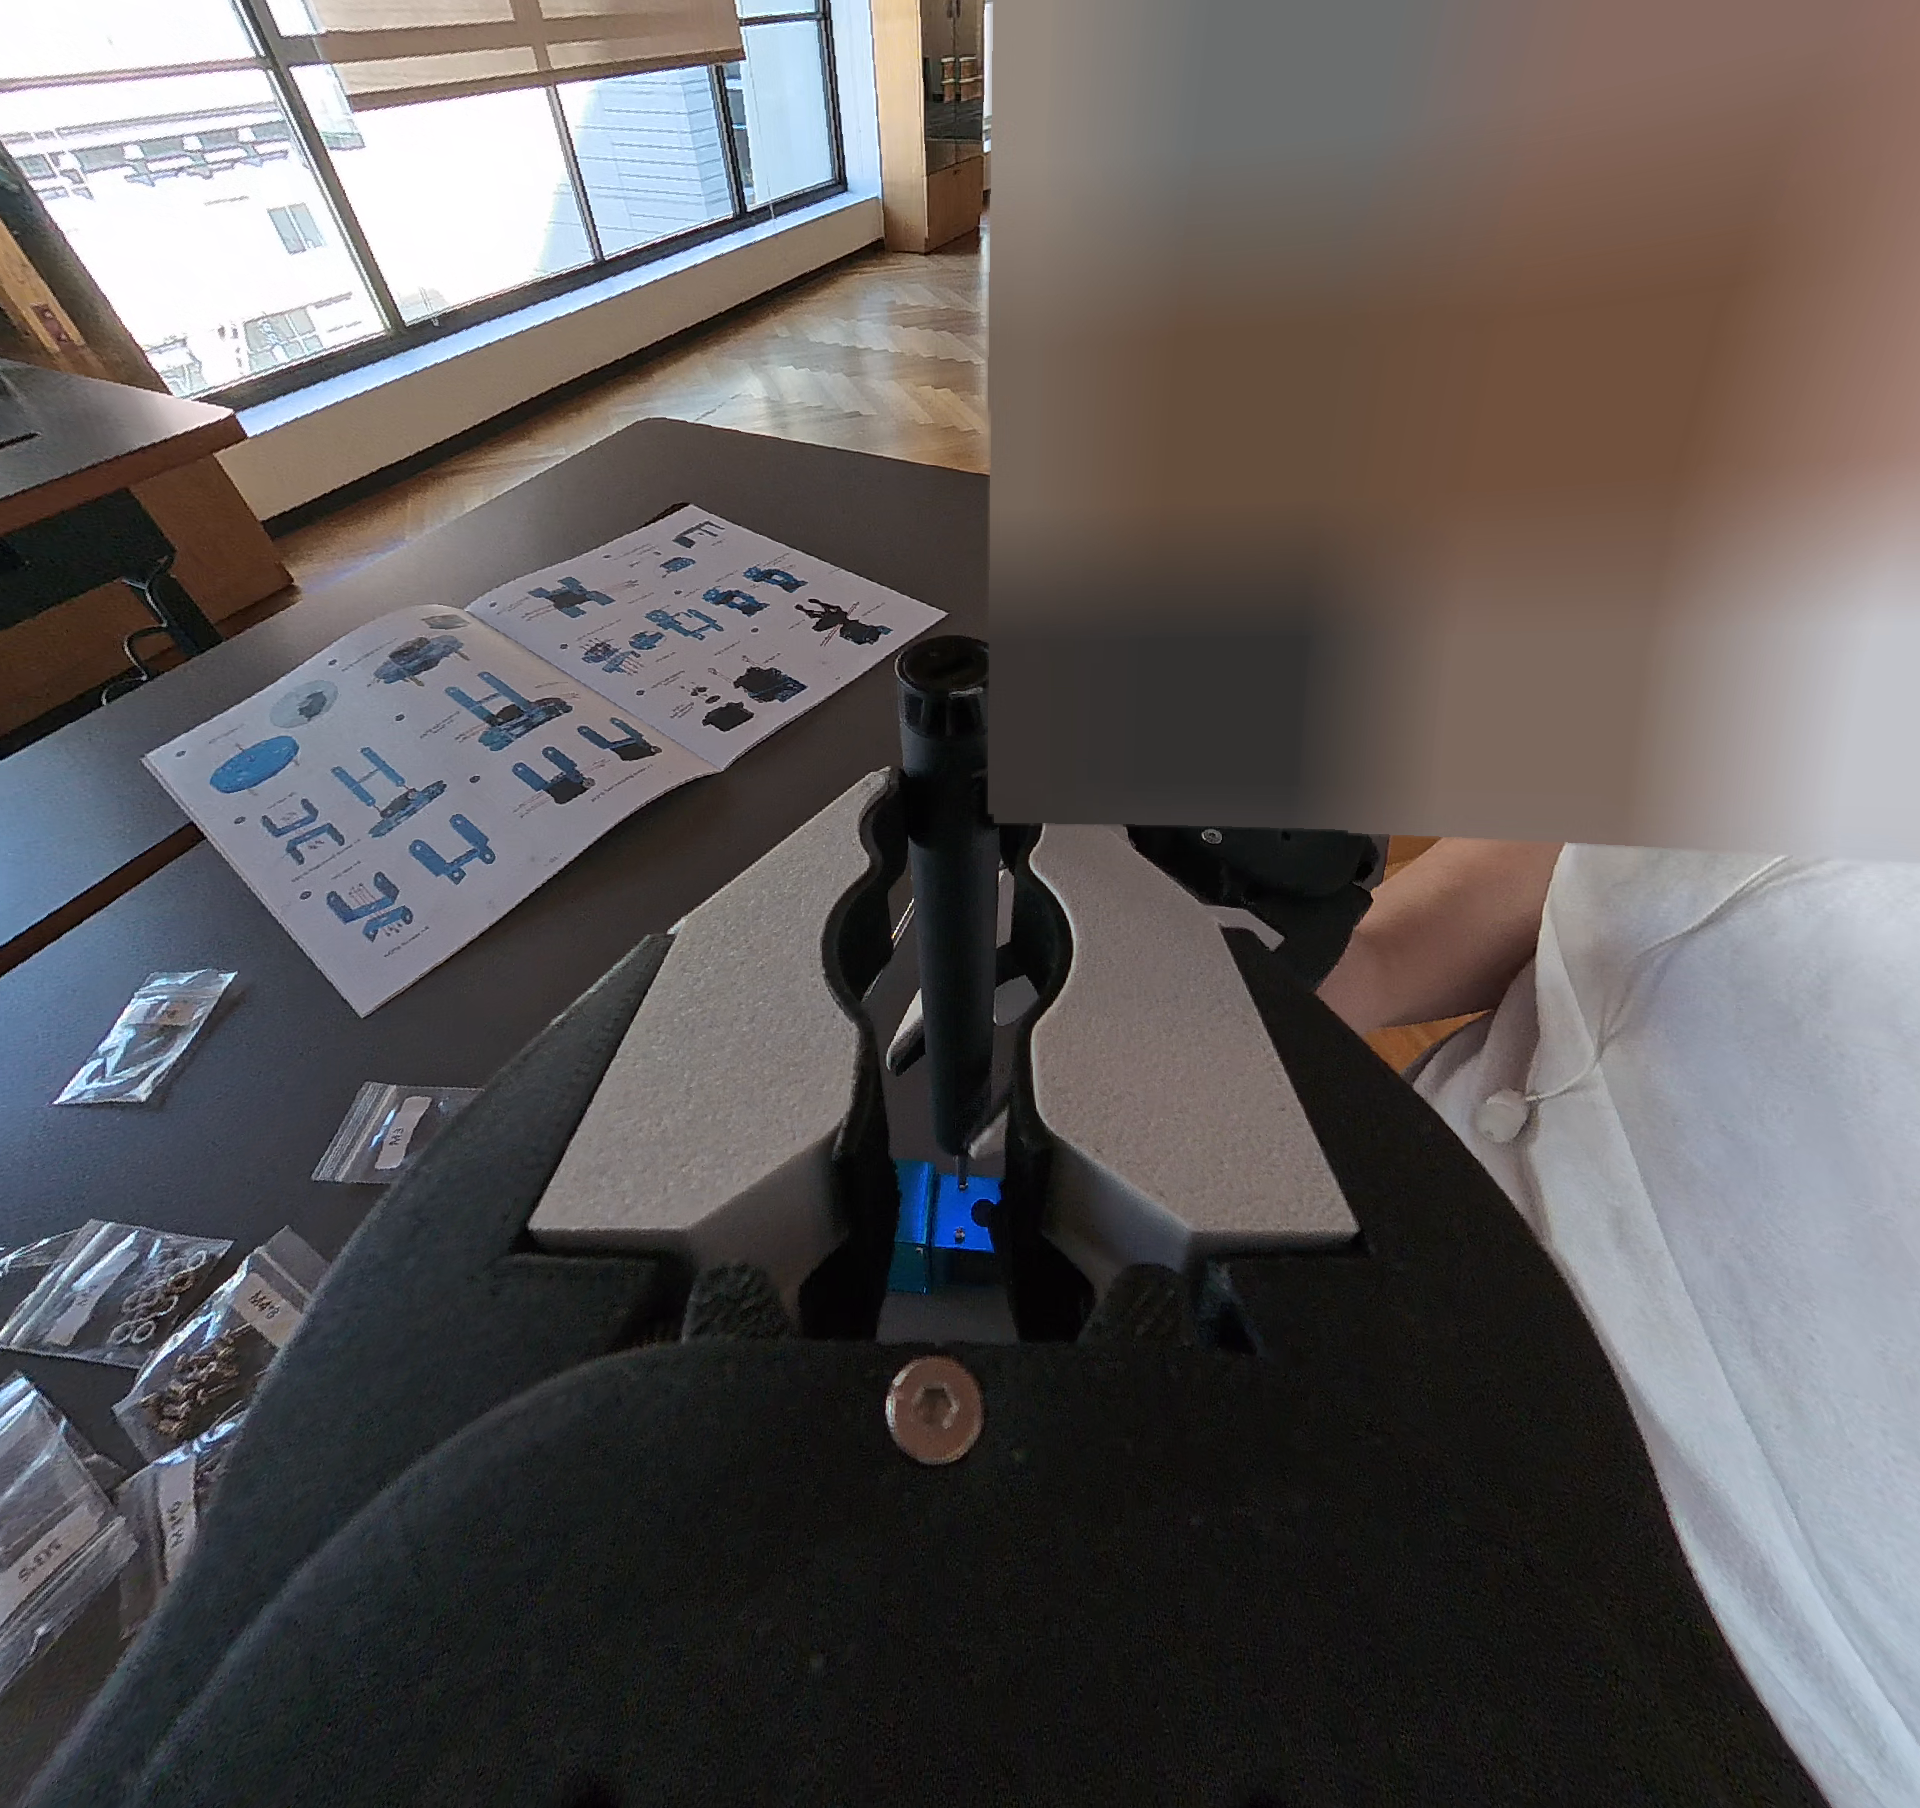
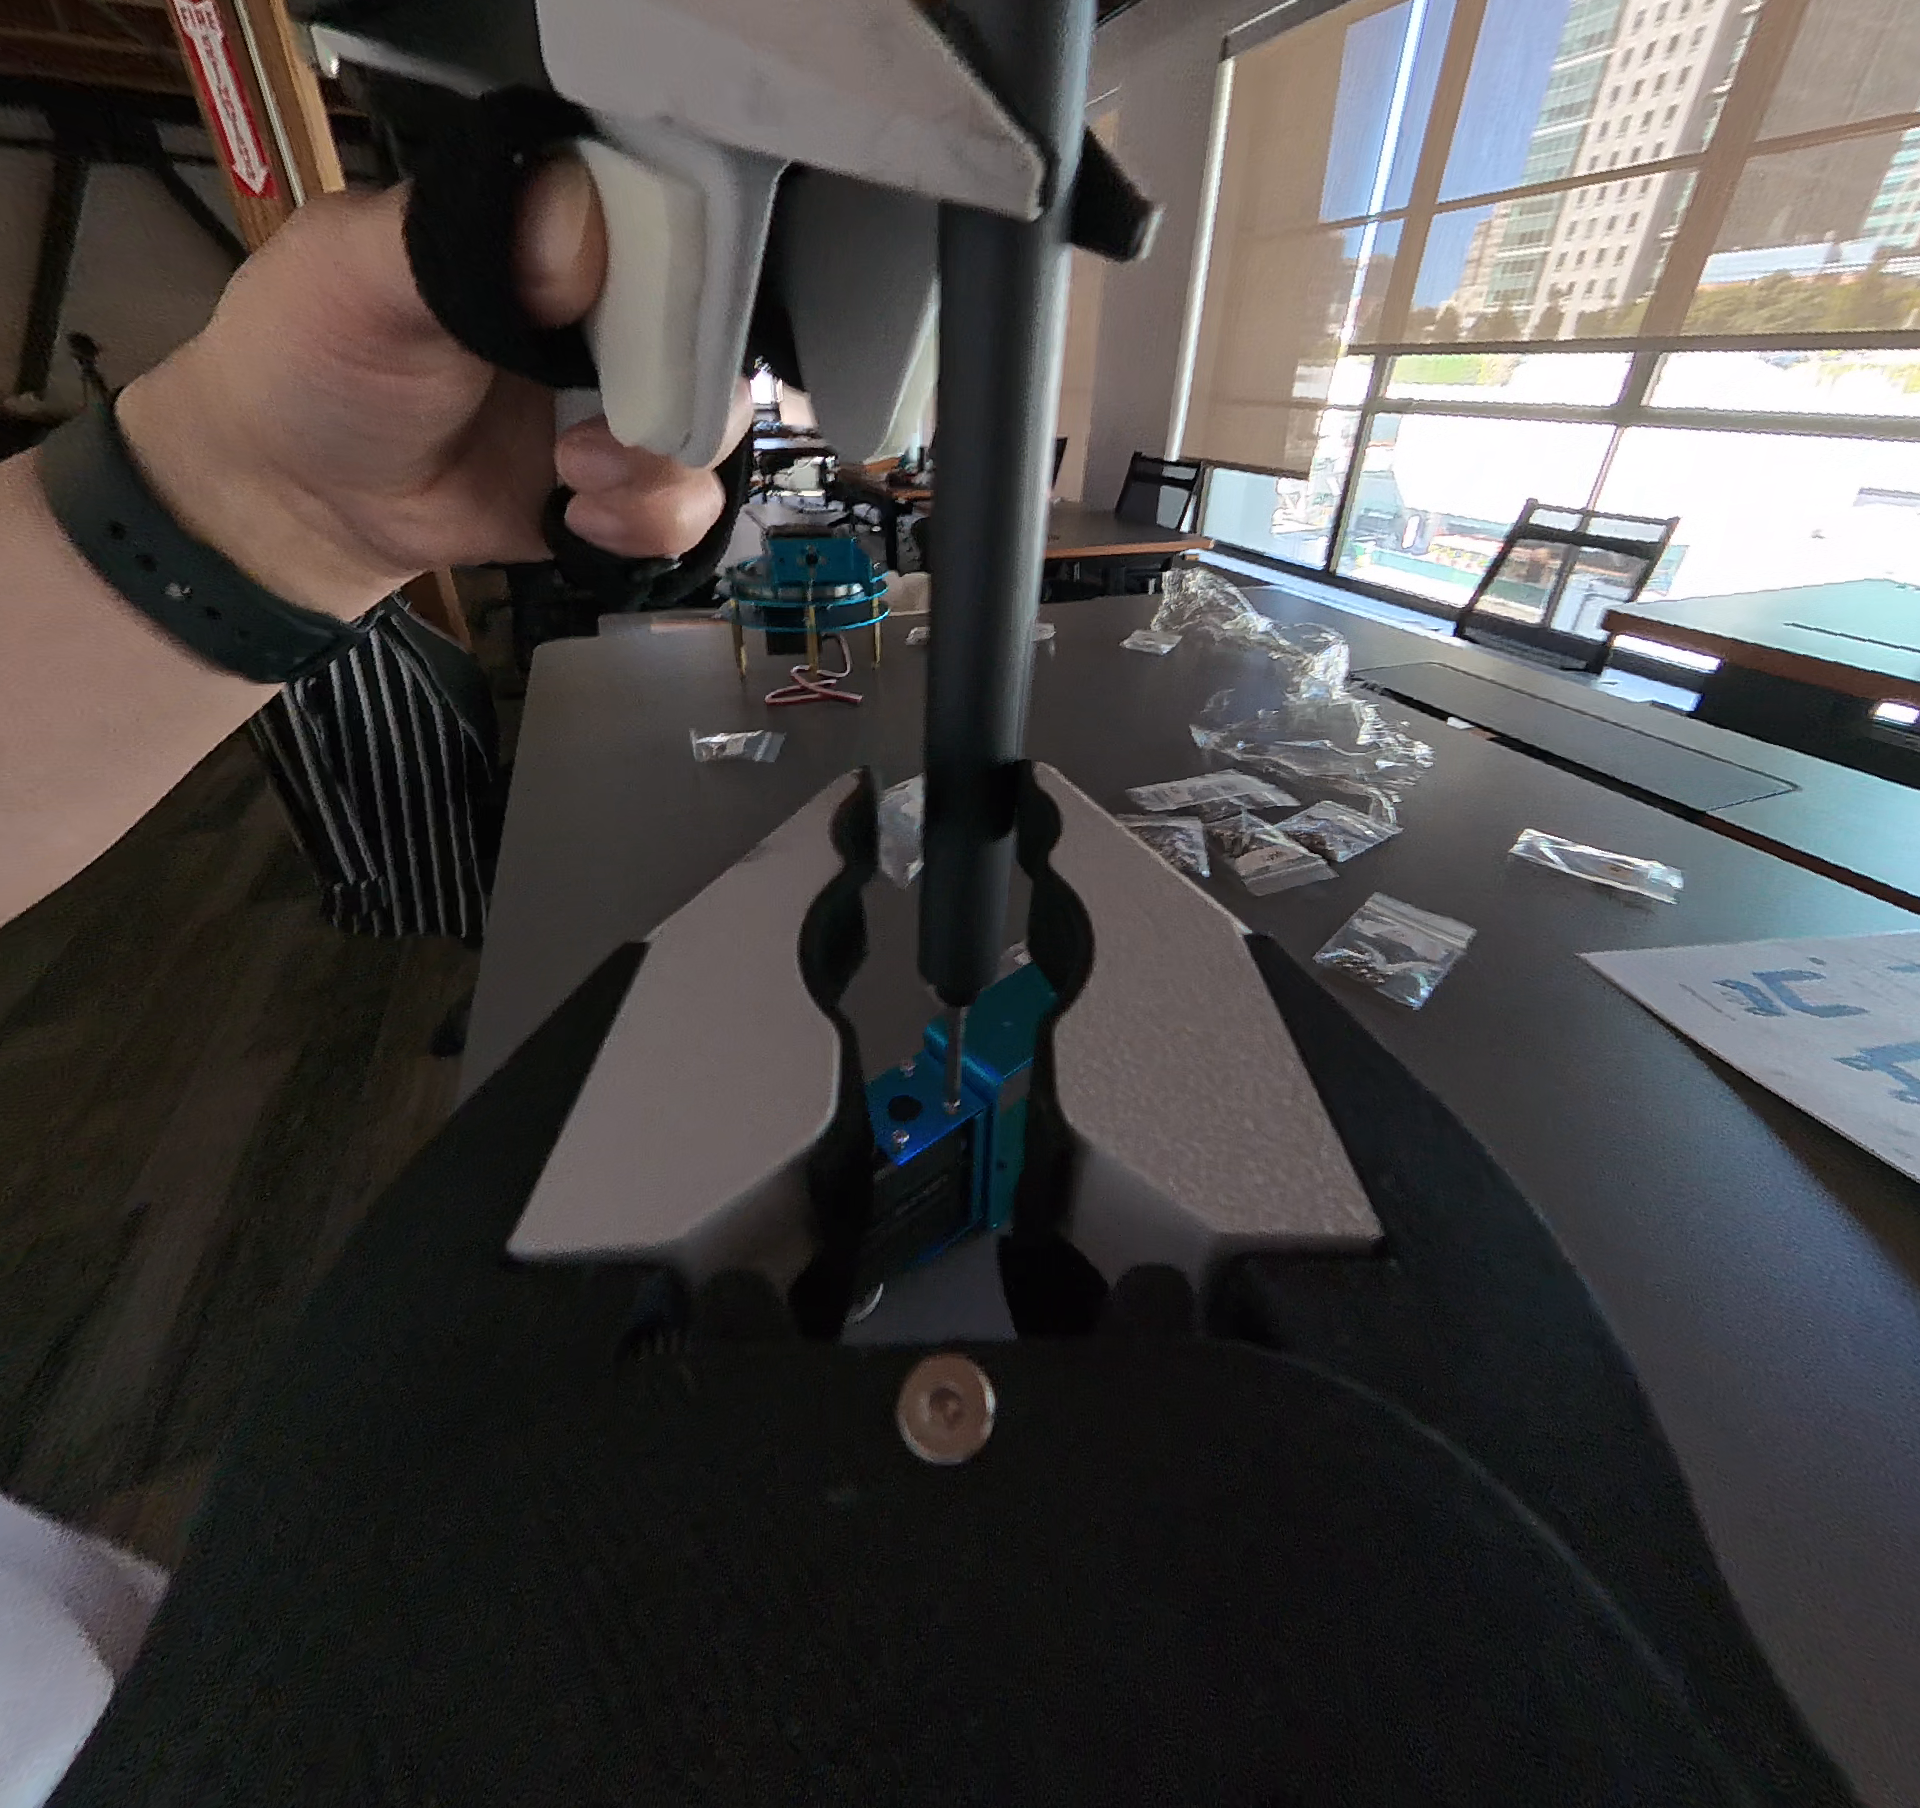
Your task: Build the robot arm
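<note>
A slim dark-grey screwdriver [image 1: 948, 927] is seen upright in the centre of the left wrist view, clamped near its capped upper end between the fingers of the left gripper [image 1: 951, 813]. Its thin metal bit is set on a small screw on the top face of a blue metal bracket [image 2: 935, 1124]. The bracket, drilled with holes and fitted over a black body, is gripped between the fingers of the right gripper [image 2: 945, 782], low in the frame's centre.

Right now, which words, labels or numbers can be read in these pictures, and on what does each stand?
I name the bearers only, not their words.
Red sign on the wooden post: legible.
White labels on small bags: short codes, partly legible.
Open booklet: print too small to read.
</note>
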Motion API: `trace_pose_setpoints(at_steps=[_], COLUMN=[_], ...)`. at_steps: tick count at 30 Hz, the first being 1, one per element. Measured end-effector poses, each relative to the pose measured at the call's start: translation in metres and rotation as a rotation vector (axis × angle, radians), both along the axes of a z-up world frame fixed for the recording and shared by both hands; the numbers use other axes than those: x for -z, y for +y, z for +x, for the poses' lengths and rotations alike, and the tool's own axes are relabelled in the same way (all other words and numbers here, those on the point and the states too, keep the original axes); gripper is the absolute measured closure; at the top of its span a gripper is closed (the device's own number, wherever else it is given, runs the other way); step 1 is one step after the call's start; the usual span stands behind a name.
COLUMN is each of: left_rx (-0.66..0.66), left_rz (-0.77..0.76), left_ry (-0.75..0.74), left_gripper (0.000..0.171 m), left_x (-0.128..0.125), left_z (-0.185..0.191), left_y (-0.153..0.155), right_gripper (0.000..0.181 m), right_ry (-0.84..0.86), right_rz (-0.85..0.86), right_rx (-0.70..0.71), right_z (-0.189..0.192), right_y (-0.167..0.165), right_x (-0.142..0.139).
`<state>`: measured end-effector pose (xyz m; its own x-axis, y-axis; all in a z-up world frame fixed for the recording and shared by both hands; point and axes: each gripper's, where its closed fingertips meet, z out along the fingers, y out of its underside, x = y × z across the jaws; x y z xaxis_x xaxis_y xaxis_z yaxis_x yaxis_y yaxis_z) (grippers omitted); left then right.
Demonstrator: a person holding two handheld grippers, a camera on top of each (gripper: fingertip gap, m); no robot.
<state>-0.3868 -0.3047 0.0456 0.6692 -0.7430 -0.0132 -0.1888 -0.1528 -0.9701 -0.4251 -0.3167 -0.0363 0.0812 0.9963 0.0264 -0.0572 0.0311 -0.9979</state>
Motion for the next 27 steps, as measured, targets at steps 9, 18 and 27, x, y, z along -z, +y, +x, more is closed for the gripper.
trace_pose_setpoints(at_steps=[9, 18, 27], left_rx=[0.010, 0.011, -0.004], left_rz=[0.004, 0.006, 0.021], left_ry=[0.010, -0.004, 0.056], left_gripper=[0.156, 0.156, 0.156], left_x=[0.0002, 0.0000, 0.0036], left_z=[0.0025, 0.0034, 0.0072], left_y=[0.0002, 0.0012, 0.0039], right_gripper=[0.164, 0.164, 0.164], right_ry=[0.019, 0.011, 0.010], right_rz=[0.054, 0.072, 0.012], right_rx=[0.058, 0.088, 0.057], right_z=[0.0047, 0.0057, 0.0018], right_y=[0.0055, 0.0066, 0.0078], right_x=[-0.0051, -0.0046, -0.0025])
